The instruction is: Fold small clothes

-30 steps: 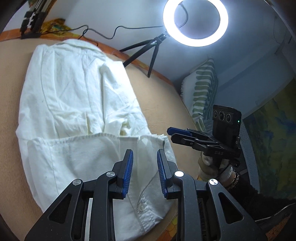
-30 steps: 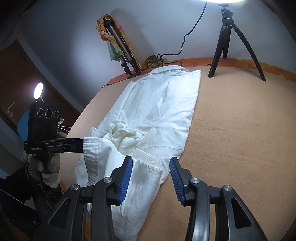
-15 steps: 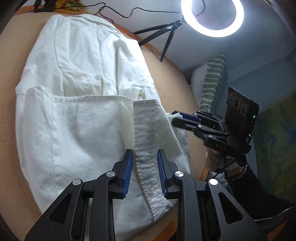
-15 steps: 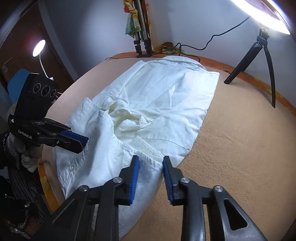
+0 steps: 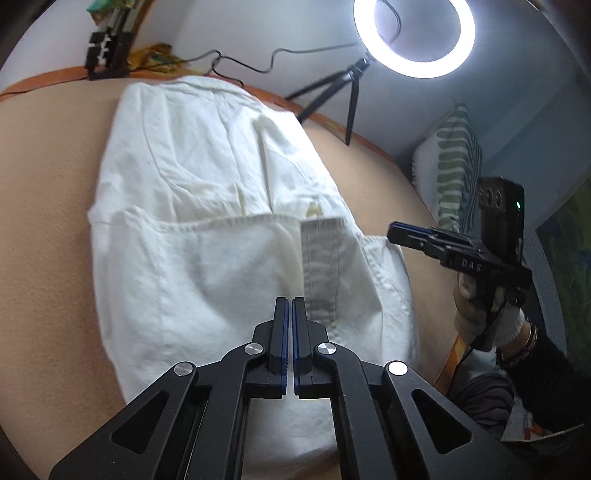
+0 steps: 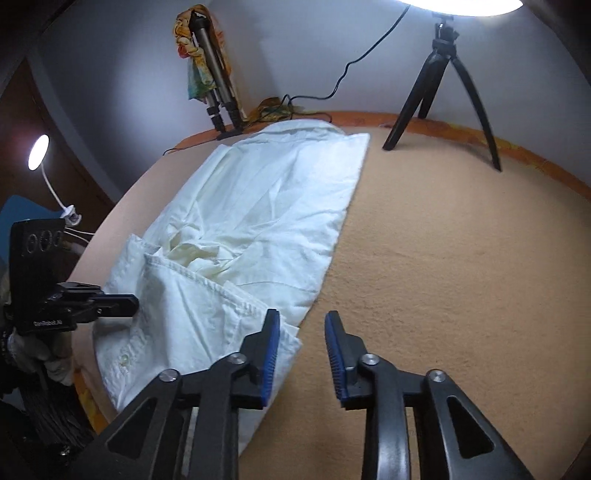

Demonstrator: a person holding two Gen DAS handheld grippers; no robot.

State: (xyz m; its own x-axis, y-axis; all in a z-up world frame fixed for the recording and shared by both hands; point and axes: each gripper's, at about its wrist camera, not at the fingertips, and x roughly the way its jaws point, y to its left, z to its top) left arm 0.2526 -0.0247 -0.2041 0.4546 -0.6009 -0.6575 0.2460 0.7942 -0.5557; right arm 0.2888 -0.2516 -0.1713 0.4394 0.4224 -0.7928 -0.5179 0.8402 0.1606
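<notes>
A white button shirt (image 5: 221, 229) lies lengthwise on the tan bed (image 5: 44, 258), its near hem folded up over the body. It also shows in the right wrist view (image 6: 258, 221). My left gripper (image 5: 290, 306) is shut, above the folded hem beside the button placket; no cloth shows between its pads. It appears at the left of the right wrist view (image 6: 125, 306). My right gripper (image 6: 301, 325) is open and empty above the shirt's near right corner. It shows at the right of the left wrist view (image 5: 397, 232).
A ring light on a black tripod (image 5: 413, 33) stands at the far edge of the bed; its legs show in the right wrist view (image 6: 439, 85). A folded tripod (image 6: 218, 96) leans on the wall. A striped pillow (image 5: 454, 166) lies at the right. A small lamp (image 6: 38, 151) glows at the left.
My left gripper has closed from open. My right gripper has opened wider and pulled back off the shirt's edge. The folded hem lies flatter.
</notes>
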